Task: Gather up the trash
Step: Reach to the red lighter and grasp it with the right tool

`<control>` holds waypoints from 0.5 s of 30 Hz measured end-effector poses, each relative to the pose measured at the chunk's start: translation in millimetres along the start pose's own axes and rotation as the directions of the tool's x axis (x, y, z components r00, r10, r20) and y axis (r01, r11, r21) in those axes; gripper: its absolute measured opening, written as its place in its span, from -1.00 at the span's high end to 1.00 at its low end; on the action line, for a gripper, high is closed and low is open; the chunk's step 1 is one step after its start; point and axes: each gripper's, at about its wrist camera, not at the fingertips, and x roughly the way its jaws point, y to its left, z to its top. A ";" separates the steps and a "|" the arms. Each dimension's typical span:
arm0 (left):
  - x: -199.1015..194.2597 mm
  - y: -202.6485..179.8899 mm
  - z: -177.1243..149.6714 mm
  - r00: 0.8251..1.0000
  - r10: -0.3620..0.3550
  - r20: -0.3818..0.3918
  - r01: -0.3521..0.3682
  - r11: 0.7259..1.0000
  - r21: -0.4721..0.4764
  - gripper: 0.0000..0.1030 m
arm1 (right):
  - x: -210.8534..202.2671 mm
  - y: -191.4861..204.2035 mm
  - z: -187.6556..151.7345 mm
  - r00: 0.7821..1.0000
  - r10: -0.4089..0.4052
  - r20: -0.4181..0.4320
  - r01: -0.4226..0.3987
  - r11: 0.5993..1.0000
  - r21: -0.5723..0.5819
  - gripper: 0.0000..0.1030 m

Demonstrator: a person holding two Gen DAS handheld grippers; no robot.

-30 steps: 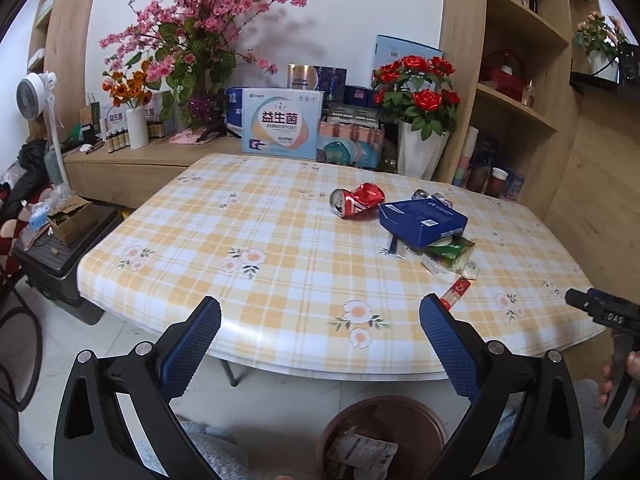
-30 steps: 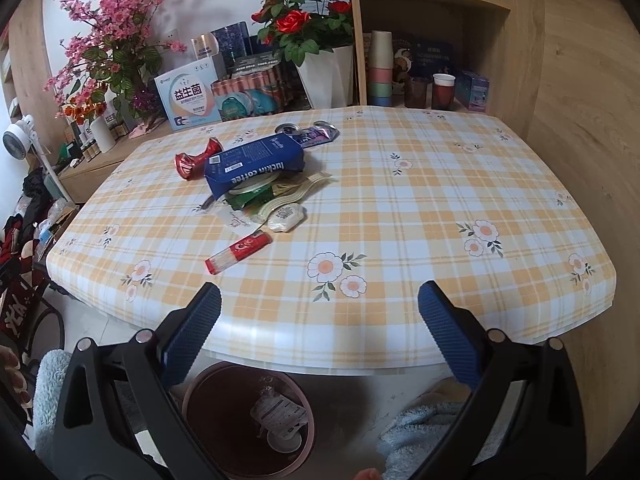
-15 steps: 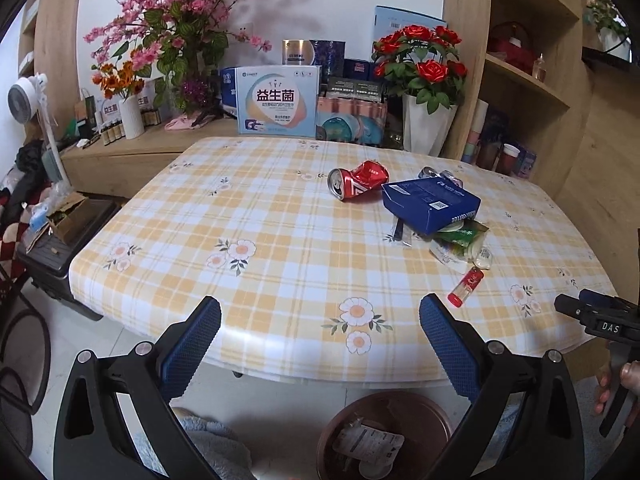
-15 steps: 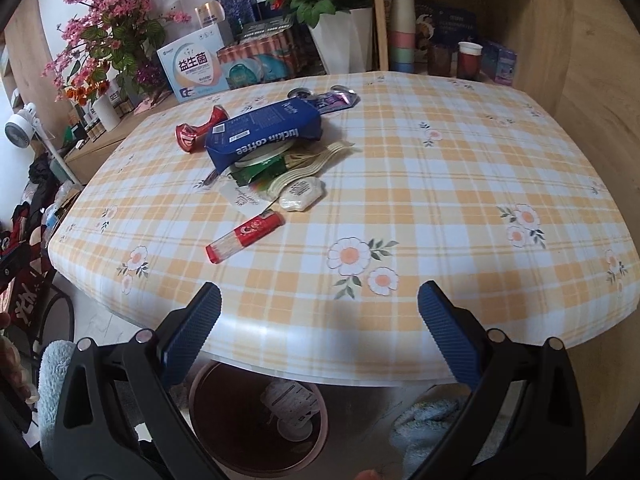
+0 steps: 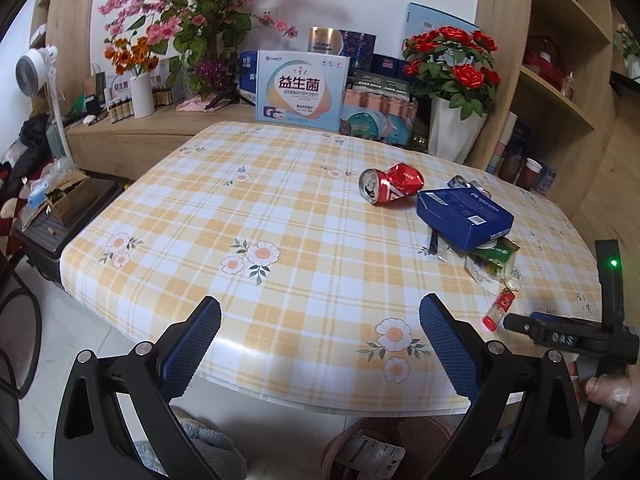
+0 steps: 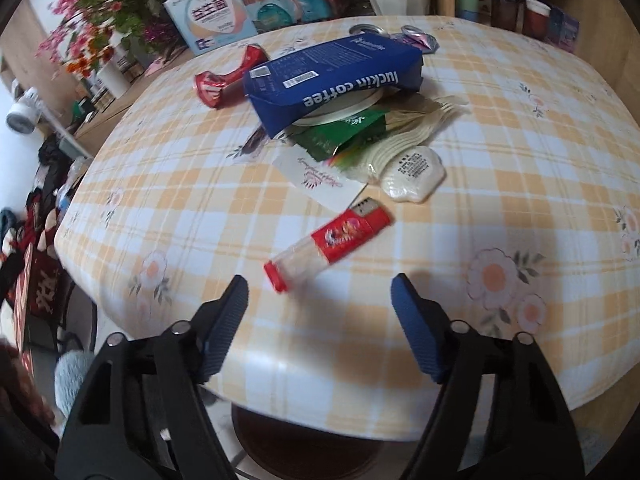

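— So which piece is closest?
— That red-capped clear plastic tube (image 6: 328, 240), at twelve o'clock just ahead of the right gripper (image 6: 318, 300), lying slantwise from seven to one.
— Jaws?
— Just narrowing, nothing between them; the left gripper (image 5: 320, 332) gapes empty.

A: Brown bin (image 6: 304, 452), bottom centre of the right wrist view: mostly hidden under the table (image 6: 520, 128) edge; contents can't be made out.

B: Left wrist view too; bin (image 5: 400, 444) cut by the bottom edge and behind a gripper arm.

A: White disc (image 6: 352, 106) and green wrapper (image 6: 340, 132), centre: half buried under the blue box (image 6: 332, 76).

B: Red-capped tube (image 6: 326, 242): label blurred, unreadable.
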 end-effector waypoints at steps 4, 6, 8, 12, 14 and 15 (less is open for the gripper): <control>10.5 5.3 -3.1 1.000 -0.014 -0.011 0.014 1.000 -0.003 -0.89 | 18.8 1.1 11.7 0.999 -0.037 -0.012 0.038 0.996 0.085 -0.25; 15.0 7.3 -3.5 1.000 -0.018 -0.015 0.018 1.000 -0.004 -0.89 | 23.5 9.2 16.3 0.996 -0.094 0.000 0.094 0.993 0.067 -0.15; 19.5 9.3 -3.5 1.000 -0.025 -0.020 0.024 1.000 -0.013 -0.89 | 26.8 14.7 17.3 0.993 -0.119 0.011 0.119 0.992 0.039 -0.06; 24.8 9.6 -3.9 0.999 -0.034 -0.025 0.034 0.999 -0.019 -0.89 | 30.1 22.5 15.4 0.990 -0.140 0.027 0.142 0.988 -0.059 0.18; 28.2 8.4 -5.1 0.999 -0.043 -0.032 0.043 0.999 -0.018 -0.89 | 29.1 20.8 13.5 0.990 -0.135 0.030 0.138 0.987 -0.084 0.37; 29.5 8.0 -5.5 0.998 -0.050 -0.036 0.049 0.999 -0.018 -0.89 | 27.8 18.8 12.5 0.990 -0.136 0.032 0.139 0.985 -0.101 0.45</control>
